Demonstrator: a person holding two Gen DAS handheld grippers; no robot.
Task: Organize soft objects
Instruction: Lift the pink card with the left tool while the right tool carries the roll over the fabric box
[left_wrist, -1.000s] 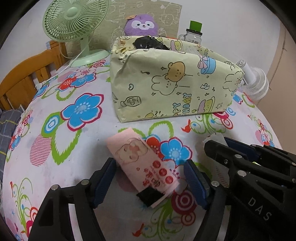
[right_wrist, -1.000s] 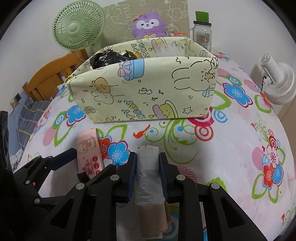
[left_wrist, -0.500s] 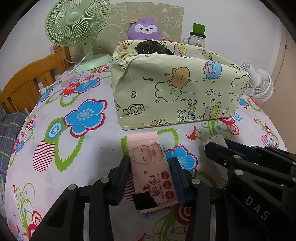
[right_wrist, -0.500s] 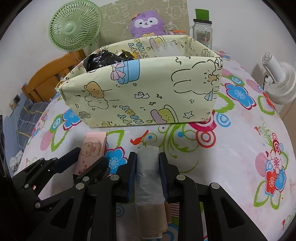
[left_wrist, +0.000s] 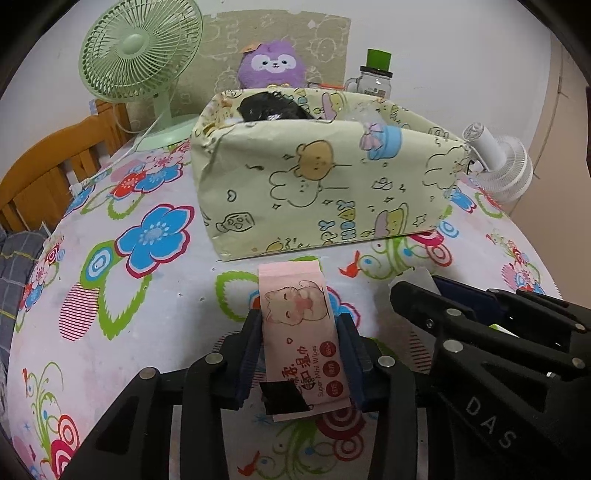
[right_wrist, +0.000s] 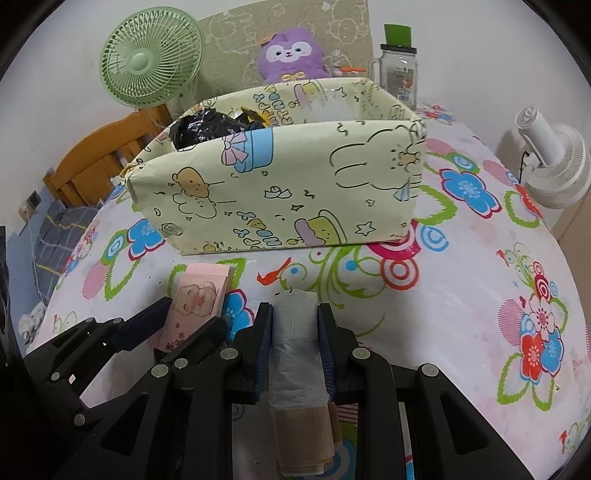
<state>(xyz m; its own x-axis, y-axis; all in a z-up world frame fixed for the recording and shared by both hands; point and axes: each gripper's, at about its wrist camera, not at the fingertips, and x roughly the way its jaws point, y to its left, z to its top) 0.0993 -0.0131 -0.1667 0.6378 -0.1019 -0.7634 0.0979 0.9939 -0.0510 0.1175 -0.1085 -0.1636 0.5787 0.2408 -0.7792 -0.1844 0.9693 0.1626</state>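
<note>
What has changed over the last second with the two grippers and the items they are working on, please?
The left gripper closed from wide open onto the pink wet-wipes pack, turning it from slanted to straight; its jaws are closing, pads on the pack. The right gripper stayed shut on the roll of plastic bags. The storage box is unmoved.

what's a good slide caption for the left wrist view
Left tool closing on a pink wet-wipes pack before the cartoon-print box on a floral tablecloth.
</note>
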